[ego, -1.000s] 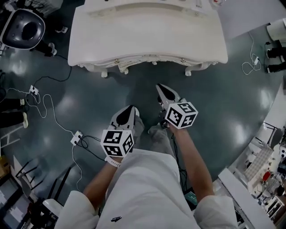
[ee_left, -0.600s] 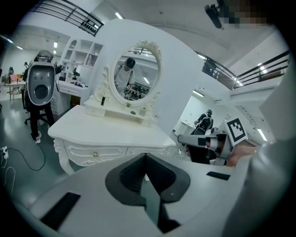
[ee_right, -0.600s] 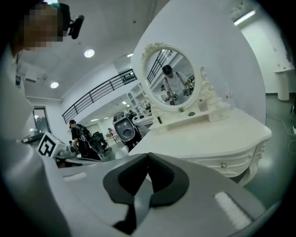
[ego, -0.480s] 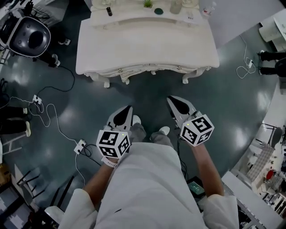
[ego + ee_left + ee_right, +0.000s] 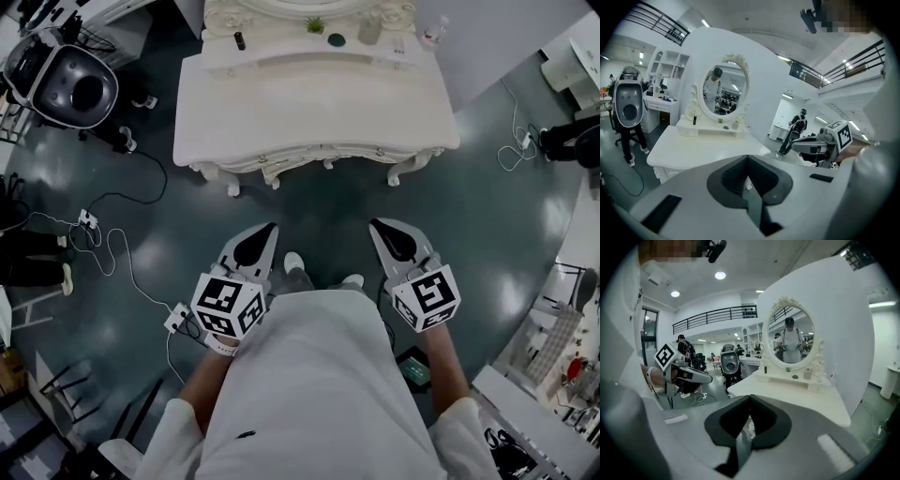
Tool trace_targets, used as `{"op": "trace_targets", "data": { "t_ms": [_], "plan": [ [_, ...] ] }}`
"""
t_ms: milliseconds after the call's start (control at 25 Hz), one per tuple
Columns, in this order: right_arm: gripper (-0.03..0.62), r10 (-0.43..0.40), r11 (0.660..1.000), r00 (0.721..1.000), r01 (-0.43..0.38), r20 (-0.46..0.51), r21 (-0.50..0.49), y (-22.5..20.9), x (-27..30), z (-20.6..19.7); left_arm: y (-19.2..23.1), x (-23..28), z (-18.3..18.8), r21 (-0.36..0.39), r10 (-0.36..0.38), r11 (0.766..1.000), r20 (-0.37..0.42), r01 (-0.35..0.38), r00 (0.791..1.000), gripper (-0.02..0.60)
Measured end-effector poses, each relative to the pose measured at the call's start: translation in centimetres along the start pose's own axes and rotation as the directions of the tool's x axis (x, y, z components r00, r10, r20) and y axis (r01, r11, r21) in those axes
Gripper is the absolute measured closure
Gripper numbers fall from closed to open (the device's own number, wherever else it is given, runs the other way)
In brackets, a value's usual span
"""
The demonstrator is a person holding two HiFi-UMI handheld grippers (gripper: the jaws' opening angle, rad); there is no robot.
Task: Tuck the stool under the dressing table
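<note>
Head view | left hand-held gripper (image 5: 266, 234), right hand-held gripper (image 5: 382, 231): 2, closed, empty | dressing table (image 5: 319, 108): 1

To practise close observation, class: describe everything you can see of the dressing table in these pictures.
The dressing table is cream-white, seemingly painted wood, with a broad bare top, a scalloped carved front and short curled legs. At its back rise a low shelf and an oval mirror in an ornate frame. The shelf holds a dark bottle and a small green plant. It stands upright on the dark glossy floor, against a pale wall.
</note>
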State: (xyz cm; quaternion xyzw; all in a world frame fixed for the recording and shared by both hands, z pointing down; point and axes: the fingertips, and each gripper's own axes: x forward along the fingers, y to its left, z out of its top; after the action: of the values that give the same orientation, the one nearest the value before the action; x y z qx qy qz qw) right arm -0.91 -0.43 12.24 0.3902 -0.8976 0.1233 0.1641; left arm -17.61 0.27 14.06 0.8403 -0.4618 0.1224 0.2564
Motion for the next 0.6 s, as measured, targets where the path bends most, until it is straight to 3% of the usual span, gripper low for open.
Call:
{"op": "trace_targets", "data": {
  "t_ms": [160,600],
  "plan": [
    [0.58,-0.069,0.994,0.997,0.072,0.039,-0.078,-0.2,-1.0,1.7,0.3,-0.8,2.0,-0.004,0.016,1.0,0.057,-0.016,0.998,0.573],
    [0.58,-0.19,0.974,0.967,0.208,0.169,-0.092,-0.8,-2.9,6.4,0.6,-2.9,6.0,-0.002,0.06,0.998,0.195,-0.06,0.979,0.573]
  ]
}}
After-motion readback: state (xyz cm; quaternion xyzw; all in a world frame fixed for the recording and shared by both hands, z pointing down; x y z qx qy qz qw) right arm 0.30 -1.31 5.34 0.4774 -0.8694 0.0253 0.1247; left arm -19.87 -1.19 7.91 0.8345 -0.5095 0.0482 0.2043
